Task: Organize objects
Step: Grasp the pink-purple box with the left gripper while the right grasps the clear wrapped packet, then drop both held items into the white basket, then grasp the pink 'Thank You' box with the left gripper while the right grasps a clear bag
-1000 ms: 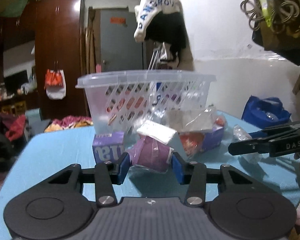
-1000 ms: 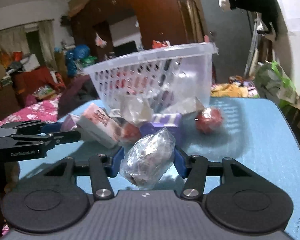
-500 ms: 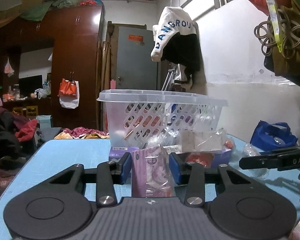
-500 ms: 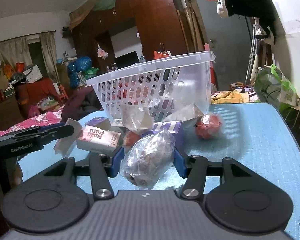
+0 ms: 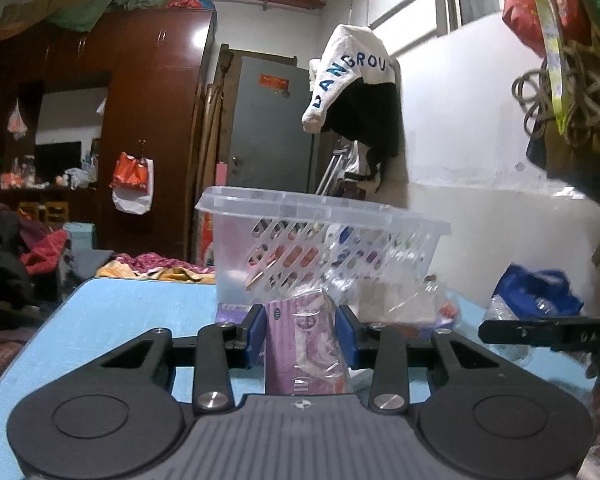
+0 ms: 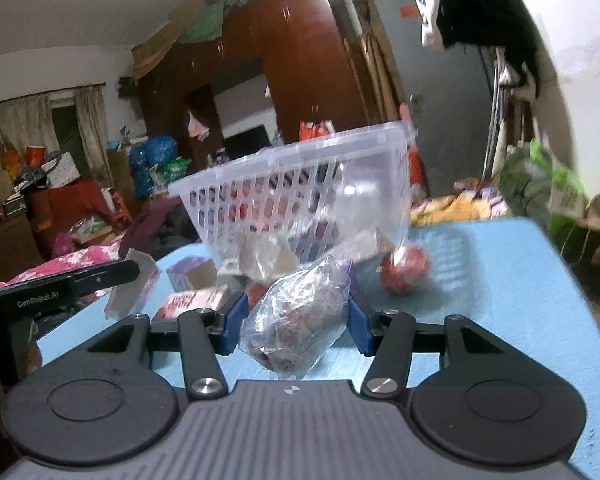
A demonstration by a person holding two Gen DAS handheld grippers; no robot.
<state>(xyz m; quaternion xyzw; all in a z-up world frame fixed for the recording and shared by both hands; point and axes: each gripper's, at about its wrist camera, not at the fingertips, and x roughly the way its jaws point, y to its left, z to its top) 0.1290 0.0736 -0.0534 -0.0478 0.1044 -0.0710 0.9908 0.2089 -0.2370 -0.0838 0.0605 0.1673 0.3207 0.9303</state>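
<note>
My left gripper [image 5: 301, 334] jaws closing, pinching the purple packet [image 5: 305, 344] upright between the pads. My right gripper [image 6: 294, 320] clamps the clear bag [image 6: 296, 316], before the basket [image 6: 300, 184].

The right gripper [image 6: 294, 322] is clamped on a clear plastic bag [image 6: 296, 320] of dark contents, its blue pads pressing the bag's sides above the blue table [image 6: 500, 292]. Behind it a translucent slotted basket [image 6: 300, 184] stands tilted, with packets and a purple box [image 6: 190, 276] heaped at its foot. A red wrapped ball [image 6: 406, 270] lies right of the heap. The left gripper [image 6: 66, 286] reaches in from the left edge.
</note>
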